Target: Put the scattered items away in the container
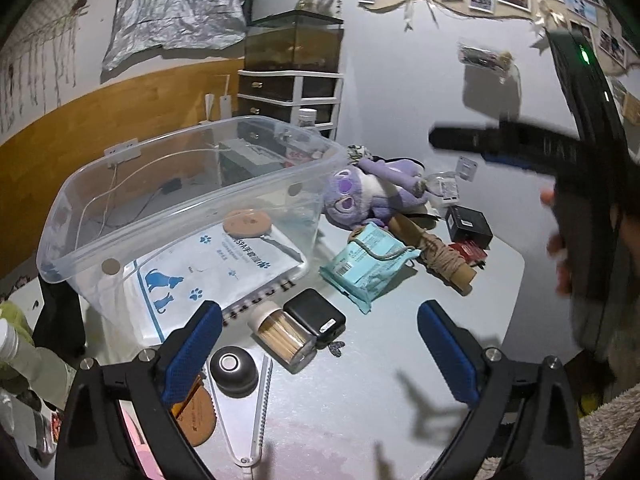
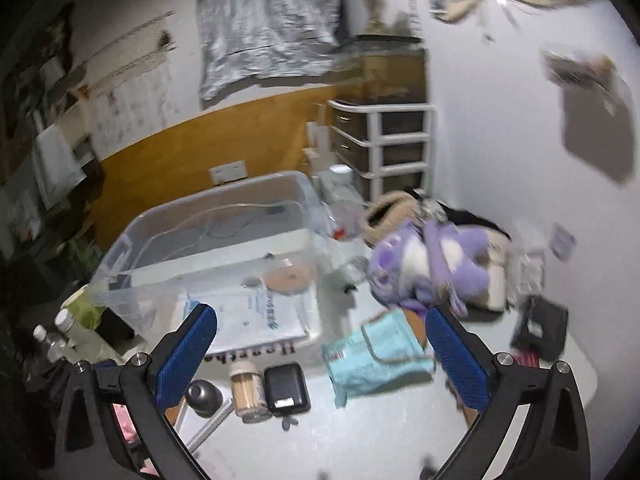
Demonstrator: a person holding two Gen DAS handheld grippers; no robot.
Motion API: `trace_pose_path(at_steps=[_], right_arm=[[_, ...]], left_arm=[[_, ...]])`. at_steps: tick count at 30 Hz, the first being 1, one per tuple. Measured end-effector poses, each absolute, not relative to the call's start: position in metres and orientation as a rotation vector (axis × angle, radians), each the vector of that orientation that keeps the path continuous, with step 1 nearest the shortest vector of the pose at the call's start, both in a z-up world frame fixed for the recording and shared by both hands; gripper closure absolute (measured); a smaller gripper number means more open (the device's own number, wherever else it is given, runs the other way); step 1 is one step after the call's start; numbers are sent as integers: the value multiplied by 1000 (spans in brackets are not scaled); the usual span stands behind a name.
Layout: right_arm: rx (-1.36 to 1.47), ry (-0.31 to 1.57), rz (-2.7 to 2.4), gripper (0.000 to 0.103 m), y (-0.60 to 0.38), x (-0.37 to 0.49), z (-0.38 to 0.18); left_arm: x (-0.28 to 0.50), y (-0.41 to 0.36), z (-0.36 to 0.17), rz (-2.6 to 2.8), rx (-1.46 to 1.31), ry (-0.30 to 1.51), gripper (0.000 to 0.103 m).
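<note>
**Both grippers empty above the clutter, next pick still to be chosen**

The left gripper (image 1: pixel 320 344) hangs with its blue pads spread wide and nothing between them, above the near edge of the white table (image 1: pixel 360 408). The right gripper (image 2: pixel 322 354) is likewise spread and empty; its view is blurred, and in the left wrist view it shows as a dark smear at the right.

Just ahead of the left gripper lie a toothpick jar (image 1: pixel 285 336) on its side, touching a small black case (image 1: pixel 316 316), with a black round-topped bottle (image 1: pixel 233 368) beside them. My judgement: the toothpick jar is the sensible next pick. Closing across its narrow body rather than along its length should stop it rolling, and the case touching it may get nudged.

The clear plastic container (image 1: pixel 64 216) stands at the left of the table, just behind these items. It already holds a white pet-wipes pack (image 1: pixel 208 276) and a round wooden disc (image 1: pixel 246 222). Its wall is tall, so anything carried must rise clear of the rim.

To the right lie a teal packet (image 1: pixel 368 264), a spool of twine (image 1: pixel 440 258), a purple plush toy (image 1: pixel 360 196) and a black box (image 1: pixel 468 224), crowded and partly overlapping, so harder to separate.
</note>
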State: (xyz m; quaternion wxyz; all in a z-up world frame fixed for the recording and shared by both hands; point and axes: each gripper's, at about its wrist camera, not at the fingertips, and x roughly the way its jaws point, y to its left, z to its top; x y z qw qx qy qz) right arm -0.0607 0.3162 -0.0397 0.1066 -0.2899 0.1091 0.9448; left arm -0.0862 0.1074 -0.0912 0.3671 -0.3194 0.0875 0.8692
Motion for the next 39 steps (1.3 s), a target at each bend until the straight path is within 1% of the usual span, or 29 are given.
trace_pose_path(at_steps=[4, 8, 10, 14, 19, 24, 33, 37, 38, 39], right_arm=[[-870, 325, 2712, 0, 304, -40, -65], [-987, 211, 2650, 0, 289, -30, -93], [-1038, 190, 2624, 0, 286, -26, -106], [-1096, 195, 2570, 0, 293, -19, -126], [-1201, 246, 2543, 0, 323, -23, -147], [-1289, 296, 2556, 0, 358, -28, -157], [-1346, 273, 2644, 0, 407, -41, -156], [-1377, 298, 2679, 0, 426, -40, -159], [-1387, 312, 2699, 0, 430, -39, -159], [-1396, 311, 2714, 0, 432, -38, -159]], left_arm=[[-82, 110, -93, 2216, -814, 246, 4], [-80, 116, -99, 2206, -834, 272, 4], [-80, 120, -102, 2202, -845, 285, 4], [-83, 132, -108, 2212, -885, 308, 4], [-88, 149, -113, 2272, -931, 304, 4], [-94, 172, -114, 2355, -977, 282, 4], [-114, 226, -123, 2405, -1035, 197, 5], [-134, 250, -136, 2398, -1075, 166, 6], [-140, 255, -140, 2398, -1086, 160, 10], [-149, 262, -145, 2395, -1103, 159, 18]])
